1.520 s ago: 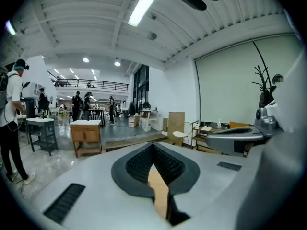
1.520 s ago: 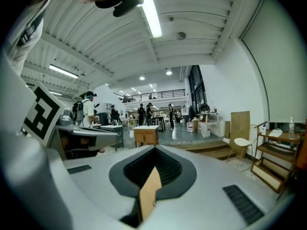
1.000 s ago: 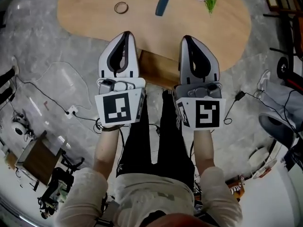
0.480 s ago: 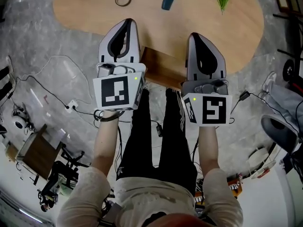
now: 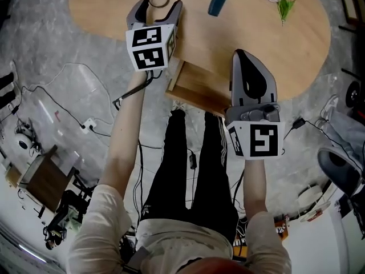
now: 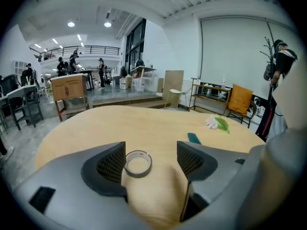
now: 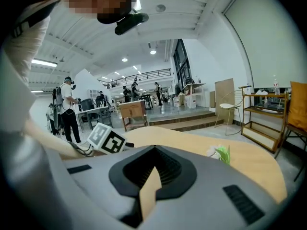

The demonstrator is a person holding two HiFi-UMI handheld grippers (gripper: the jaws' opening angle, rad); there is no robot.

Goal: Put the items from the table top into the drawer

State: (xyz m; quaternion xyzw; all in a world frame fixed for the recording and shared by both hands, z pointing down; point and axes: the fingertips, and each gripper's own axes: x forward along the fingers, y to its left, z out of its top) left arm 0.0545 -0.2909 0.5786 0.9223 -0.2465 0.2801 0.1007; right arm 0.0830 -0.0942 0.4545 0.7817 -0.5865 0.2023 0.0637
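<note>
Flanking the ring (image 6: 138,171), left gripper's (image 6: 151,157) just-opened jaws; wide tabletop (image 6: 144,123) all round.

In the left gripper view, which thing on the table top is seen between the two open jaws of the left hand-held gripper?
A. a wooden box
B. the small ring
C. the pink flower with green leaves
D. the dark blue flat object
B: the small ring lies on the table between the jaws of the left hand-held gripper, which have just been opening and do not press on it.
</note>
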